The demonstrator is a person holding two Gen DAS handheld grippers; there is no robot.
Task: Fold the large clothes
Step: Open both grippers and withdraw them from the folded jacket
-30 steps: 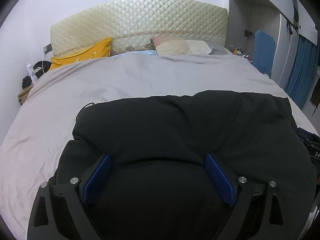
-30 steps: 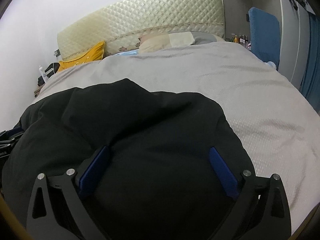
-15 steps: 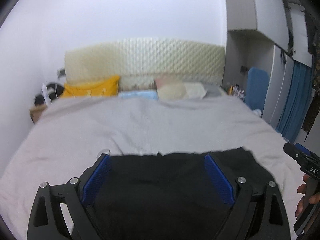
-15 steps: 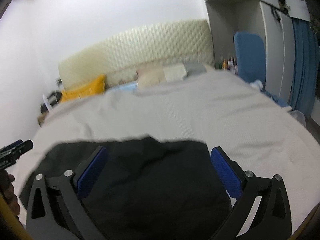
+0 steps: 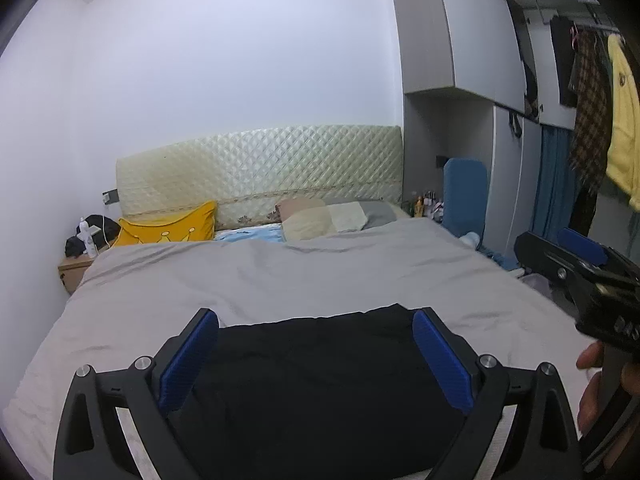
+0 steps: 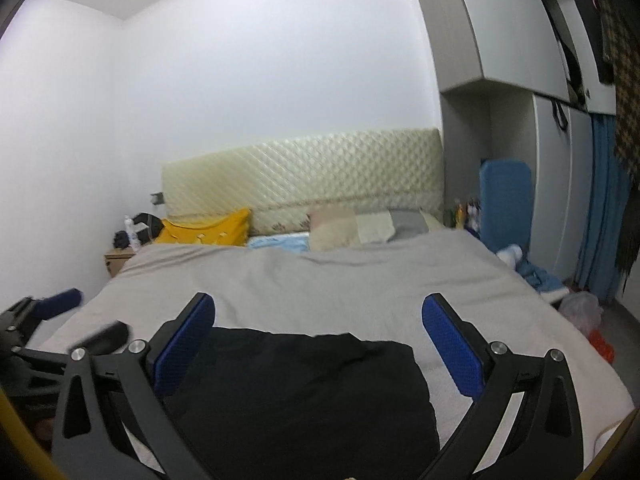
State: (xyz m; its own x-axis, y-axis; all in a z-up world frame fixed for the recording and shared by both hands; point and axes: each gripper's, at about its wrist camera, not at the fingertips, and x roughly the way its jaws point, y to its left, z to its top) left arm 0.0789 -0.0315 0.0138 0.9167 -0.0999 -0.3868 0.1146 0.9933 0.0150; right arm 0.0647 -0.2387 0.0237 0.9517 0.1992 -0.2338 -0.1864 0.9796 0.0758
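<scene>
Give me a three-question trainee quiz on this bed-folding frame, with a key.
1. True or false: the left gripper grips the black garment.
2. Which pillow lies nearest the bedside table? A yellow pillow; B beige pillow; C grey pillow.
3. The garment rests on the bed's ____ cover.

Key: 1 false, both grippers, right gripper too, are open and empty; 2 A; 3 grey.

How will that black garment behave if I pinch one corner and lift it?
The black garment will probably go limp and drape: its edge shows soft wrinkles. It looks bulky and layered, so probably heavy enough to sag and unfold from one corner. It should drag, not slide, on the grey bedcover.
</scene>
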